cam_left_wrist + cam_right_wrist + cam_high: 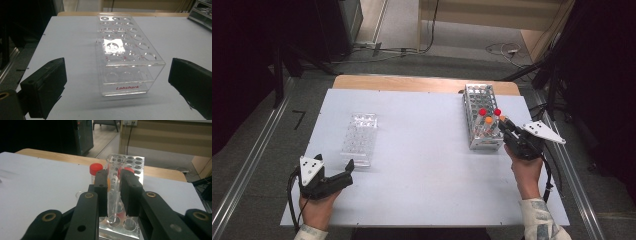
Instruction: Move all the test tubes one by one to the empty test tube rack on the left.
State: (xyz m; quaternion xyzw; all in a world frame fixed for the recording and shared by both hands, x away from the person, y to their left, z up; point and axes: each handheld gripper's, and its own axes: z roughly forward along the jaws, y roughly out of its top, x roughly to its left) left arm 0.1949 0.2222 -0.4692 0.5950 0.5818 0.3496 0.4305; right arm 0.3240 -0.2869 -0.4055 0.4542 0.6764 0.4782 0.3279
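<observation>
Right gripper: jaws clamped on a clear open-topped tube, held upright.
Tube: its base sits at the near holes of the metal rack, beside red-capped tubes.
Left gripper: jaws wide apart, holding nothing, just short of the clear plastic rack.
Table: metal rack at the right, plastic rack at the left.

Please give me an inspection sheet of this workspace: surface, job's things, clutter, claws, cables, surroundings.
Surface: white table top, wooden edge at the far side.
Job's things: open clear tube upright over the metal rack; red-capped tubes stand in that rack; clear plastic rack holds no tubes.
Clutter: nothing seen.
Claws: right claw shut on the clear tube; left claw open, facing the plastic rack, apart from it.
Cables: black cable trails from the right claw; loose cables on the floor.
Surroundings: metal floor rails, dark equipment.
</observation>
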